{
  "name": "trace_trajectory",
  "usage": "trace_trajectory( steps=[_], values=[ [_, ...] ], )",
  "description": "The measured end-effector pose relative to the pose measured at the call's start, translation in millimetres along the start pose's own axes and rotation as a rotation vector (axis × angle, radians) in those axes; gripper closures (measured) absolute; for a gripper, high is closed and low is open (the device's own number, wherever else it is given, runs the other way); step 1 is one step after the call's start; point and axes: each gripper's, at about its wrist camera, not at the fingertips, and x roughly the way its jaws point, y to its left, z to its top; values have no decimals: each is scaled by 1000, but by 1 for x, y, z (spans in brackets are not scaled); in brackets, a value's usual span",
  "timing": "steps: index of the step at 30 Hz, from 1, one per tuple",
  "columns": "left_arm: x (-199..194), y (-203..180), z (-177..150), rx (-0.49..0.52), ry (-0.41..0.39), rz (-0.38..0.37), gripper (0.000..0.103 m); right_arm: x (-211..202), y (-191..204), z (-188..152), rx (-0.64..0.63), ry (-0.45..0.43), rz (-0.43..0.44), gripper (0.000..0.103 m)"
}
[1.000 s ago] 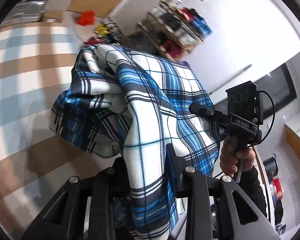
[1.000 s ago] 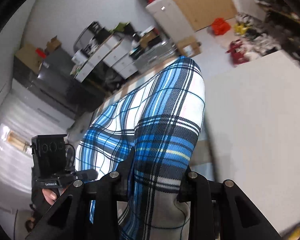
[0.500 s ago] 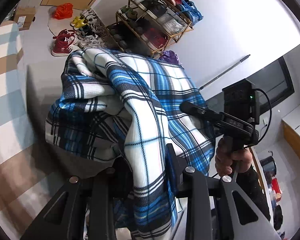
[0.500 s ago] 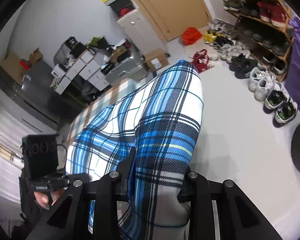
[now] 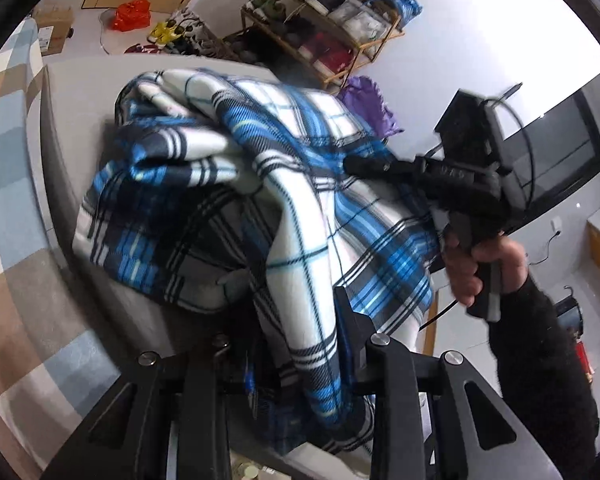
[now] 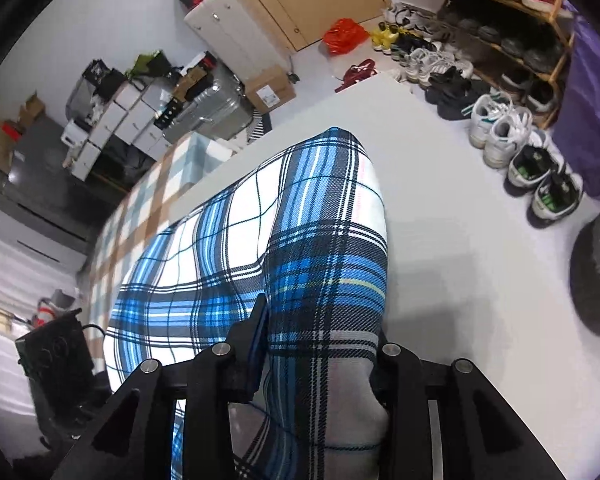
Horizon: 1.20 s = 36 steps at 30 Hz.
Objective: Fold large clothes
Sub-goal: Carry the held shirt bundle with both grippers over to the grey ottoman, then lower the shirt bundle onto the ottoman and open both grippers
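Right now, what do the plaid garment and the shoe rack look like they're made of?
Plaid garment: looks like soft woven fabric, maybe flannel or fleece; matte, twill-like weave lines show, and it bunches in thick rounded folds. Fibre can't be told.
Shoe rack: looks like light wood or bamboo; slim tan rails and posts with a dull finish, though it's too small to be sure.

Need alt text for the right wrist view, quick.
The right gripper has blue plaid fabric between its opening jaws, draped over a white table. Shoes line the floor beyond.
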Motion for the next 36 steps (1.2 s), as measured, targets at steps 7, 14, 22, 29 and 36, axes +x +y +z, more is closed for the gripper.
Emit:
trace_trajectory(
  steps=[7,14,22,29,36],
  values=[
    [6,-9,-14,-51,28,32,78,1,23,10,-43,-43,-177,66],
    [-19,-11,-21,-41,27,58,78,2,23,16,-19,20,-262,57],
    [-79,-34,-43,99,16,145,78,-81,0,-21,117,-131,-286,27],
    [-100,-95,16,228,-32,135,76,-97,67,-65,-18,-230,-164,13],
    [-40,-58,34,131,168,218,76,-21,107,-99,-212,-47,-326,13]
  ],
)
